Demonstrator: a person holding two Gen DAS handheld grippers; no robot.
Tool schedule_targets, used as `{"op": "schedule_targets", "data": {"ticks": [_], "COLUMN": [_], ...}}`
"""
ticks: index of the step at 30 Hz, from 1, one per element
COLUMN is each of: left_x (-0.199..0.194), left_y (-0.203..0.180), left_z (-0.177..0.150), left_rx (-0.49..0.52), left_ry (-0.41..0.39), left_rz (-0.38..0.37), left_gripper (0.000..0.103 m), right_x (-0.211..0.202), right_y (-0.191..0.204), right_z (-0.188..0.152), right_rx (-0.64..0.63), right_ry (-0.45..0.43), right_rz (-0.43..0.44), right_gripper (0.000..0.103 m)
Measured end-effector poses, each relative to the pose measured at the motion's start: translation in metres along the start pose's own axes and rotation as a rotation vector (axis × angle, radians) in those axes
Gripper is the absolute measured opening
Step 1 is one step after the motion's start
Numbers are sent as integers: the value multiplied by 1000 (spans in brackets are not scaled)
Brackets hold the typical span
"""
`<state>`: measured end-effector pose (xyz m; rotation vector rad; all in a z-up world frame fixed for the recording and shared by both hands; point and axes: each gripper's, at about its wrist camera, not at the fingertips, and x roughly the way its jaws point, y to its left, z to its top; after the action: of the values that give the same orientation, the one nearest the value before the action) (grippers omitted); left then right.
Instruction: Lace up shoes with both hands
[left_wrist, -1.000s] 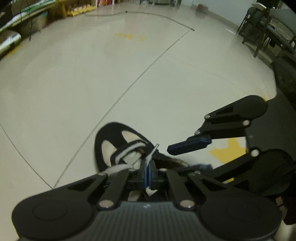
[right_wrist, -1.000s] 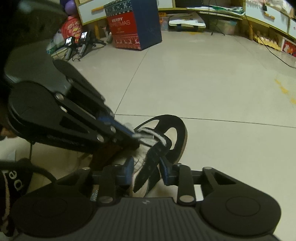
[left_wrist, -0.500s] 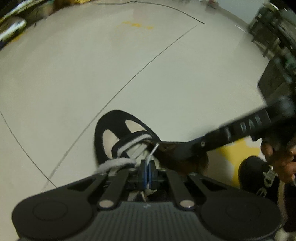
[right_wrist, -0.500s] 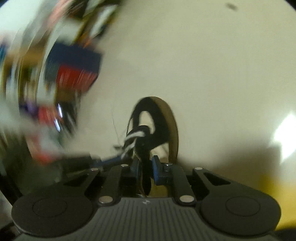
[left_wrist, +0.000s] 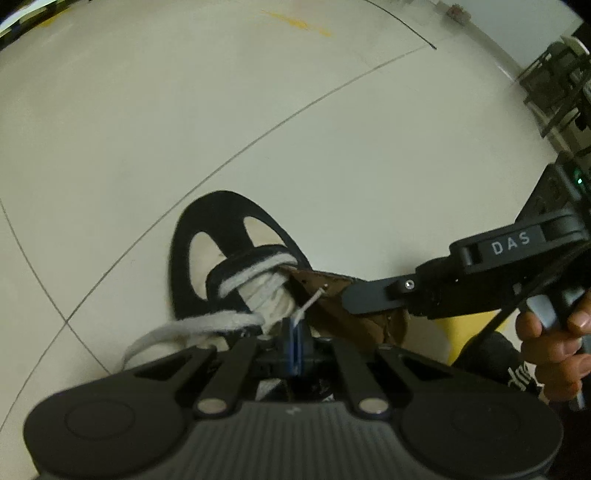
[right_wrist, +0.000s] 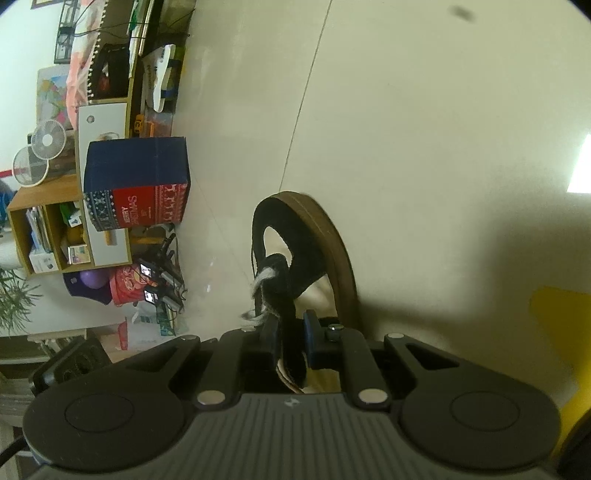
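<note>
Left tongs: we are clamping the left gripper (left_wrist: 295, 343) fully on the thin stiff tip of the white woven lace (left_wrist: 306, 304).
Right tongs: we are pinching the right gripper (right_wrist: 291, 332) on the black suede eyelet flap (right_wrist: 286, 295).
Shoe: the black-and-cream suede shoe with a brown sole (right_wrist: 317, 236) is lying on the pale tiled floor (left_wrist: 258, 110), just ahead.
Handling: we are judging the lace limp and fray-prone, so gripping its hard tip works best; the flap is soft and light.
</note>
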<state>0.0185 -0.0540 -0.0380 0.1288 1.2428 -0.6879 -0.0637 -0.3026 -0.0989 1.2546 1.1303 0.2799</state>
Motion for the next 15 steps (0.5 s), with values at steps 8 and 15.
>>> {"op": "schedule_targets", "data": {"ticks": [8, 15], "left_x": [-2, 4], "left_y": [8, 6], "left_z": [0, 9], "left_rx": [-28, -53], "left_ry": [16, 64], "left_rz": [-4, 22], "left_gripper": [4, 4], "right_x": [0, 0], "right_y": [-2, 0], "right_z": [6, 6], "right_rx": [3, -17], "right_ry": [8, 9], "right_rz": [5, -2], "right_gripper": [14, 14]}}
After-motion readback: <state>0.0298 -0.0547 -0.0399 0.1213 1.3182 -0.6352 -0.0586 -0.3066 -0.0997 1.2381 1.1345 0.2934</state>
